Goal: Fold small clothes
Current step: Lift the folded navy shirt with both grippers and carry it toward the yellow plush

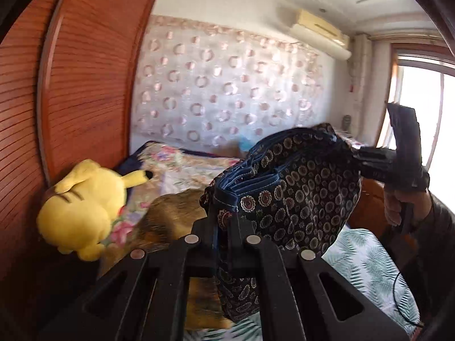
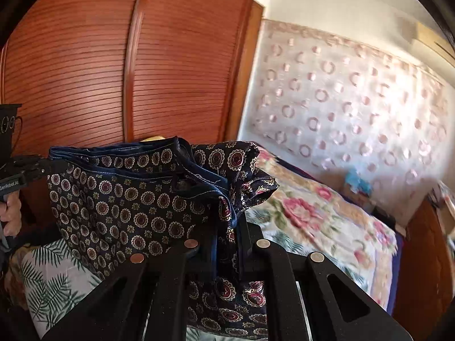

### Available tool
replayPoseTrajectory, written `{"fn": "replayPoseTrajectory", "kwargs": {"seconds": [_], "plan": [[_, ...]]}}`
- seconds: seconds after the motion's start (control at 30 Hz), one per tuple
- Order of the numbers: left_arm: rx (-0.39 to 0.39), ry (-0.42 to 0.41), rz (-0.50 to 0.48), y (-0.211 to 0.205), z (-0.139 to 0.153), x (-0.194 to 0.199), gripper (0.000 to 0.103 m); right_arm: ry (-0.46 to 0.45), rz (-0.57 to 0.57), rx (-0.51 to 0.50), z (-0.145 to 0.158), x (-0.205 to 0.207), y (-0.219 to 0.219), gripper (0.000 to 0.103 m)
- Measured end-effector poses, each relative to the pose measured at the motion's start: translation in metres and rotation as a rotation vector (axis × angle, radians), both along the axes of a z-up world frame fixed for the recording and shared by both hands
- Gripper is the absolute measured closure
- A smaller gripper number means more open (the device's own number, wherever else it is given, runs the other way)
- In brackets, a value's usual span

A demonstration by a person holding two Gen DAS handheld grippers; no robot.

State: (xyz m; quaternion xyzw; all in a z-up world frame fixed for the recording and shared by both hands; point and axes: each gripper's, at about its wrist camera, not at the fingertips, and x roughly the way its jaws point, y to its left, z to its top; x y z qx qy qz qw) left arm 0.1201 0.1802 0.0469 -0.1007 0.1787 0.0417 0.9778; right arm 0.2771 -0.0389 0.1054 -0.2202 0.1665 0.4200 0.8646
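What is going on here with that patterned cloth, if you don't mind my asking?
A person holds a dark navy garment with a medallion print stretched in the air between two tools. The left hand-held gripper and the right hand-held gripper each pinch one end above the leaf-print sheet. A yellow plush toy lies nearby.

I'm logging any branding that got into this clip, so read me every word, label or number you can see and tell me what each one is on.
"SenRobot.AI": white print on the left gripper body, at the frame's left edge; the first letters are cut off.
Pale round marks on the dark block above it: too blurred to read.
Air conditioner, patterned shorts, yellow plush toy: no legible text.
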Motion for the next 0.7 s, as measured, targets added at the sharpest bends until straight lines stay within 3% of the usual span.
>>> {"fn": "replayPoseTrajectory", "kwargs": {"seconds": [0.13, 0.3, 0.37, 0.43, 0.67, 0.7], "plan": [[-0.052, 0.09, 0.111, 0.046, -0.042, 0.008, 0.098, 0.016, 0.064, -0.101, -0.017, 0.039, 0.077, 0.093], [-0.095, 0.158, 0.162, 0.074, -0.08, 0.015, 0.098, 0.005, 0.097, -0.189, -0.047, 0.058, 0.157, 0.093], [-0.101, 0.181, 0.171, 0.077, -0.089, 0.019, 0.098, 0.002, 0.098, -0.21, -0.061, 0.066, 0.176, 0.093], [-0.141, 0.242, 0.112, 0.076, -0.094, 0.019, 0.098, 0.019, 0.086, -0.223, -0.072, 0.074, 0.192, 0.093], [-0.152, 0.267, 0.121, 0.077, -0.103, 0.006, 0.098, 0.043, 0.059, -0.182, -0.07, 0.083, 0.222, 0.085], [-0.148, 0.273, 0.125, 0.076, -0.104, 0.005, 0.098, 0.031, 0.043, -0.181, -0.068, 0.074, 0.224, 0.079]]}}
